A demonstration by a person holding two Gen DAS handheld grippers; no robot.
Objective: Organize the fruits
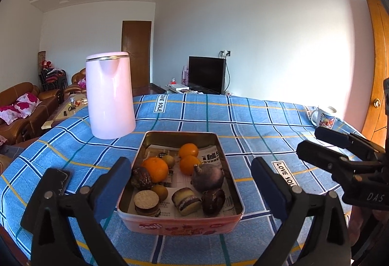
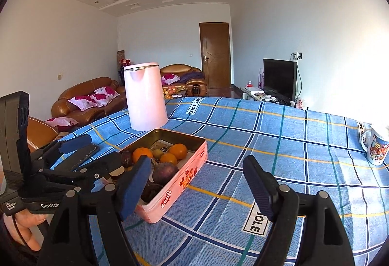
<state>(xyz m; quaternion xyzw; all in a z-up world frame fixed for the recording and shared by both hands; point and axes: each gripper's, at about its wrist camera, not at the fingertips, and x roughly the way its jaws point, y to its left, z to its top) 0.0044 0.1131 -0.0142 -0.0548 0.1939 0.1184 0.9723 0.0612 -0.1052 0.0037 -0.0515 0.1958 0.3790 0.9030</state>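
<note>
Pink tin (image 1: 181, 227) sits on blue checked tablecloth (image 1: 243, 120), near front edge, newspaper-lined. Inside: three oranges (image 1: 155, 168), purple round fruit (image 1: 206, 177), small green-brown fruits, dark wrinkled pieces — possibly dates, view soft — plus biscuits and cake. Left gripper (image 1: 190, 183) hovers at tin, jaws wide, empty. Right gripper (image 2: 197, 184) just right of tin, jaws wide, empty. Pink kettle (image 1: 109, 95) behind tin; mug (image 1: 324, 117) far right; phone (image 1: 59, 179) left of tin.

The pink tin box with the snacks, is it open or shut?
Open. The pink rectangular tin box has no lid on; oranges and a round biscuit show inside.
</note>
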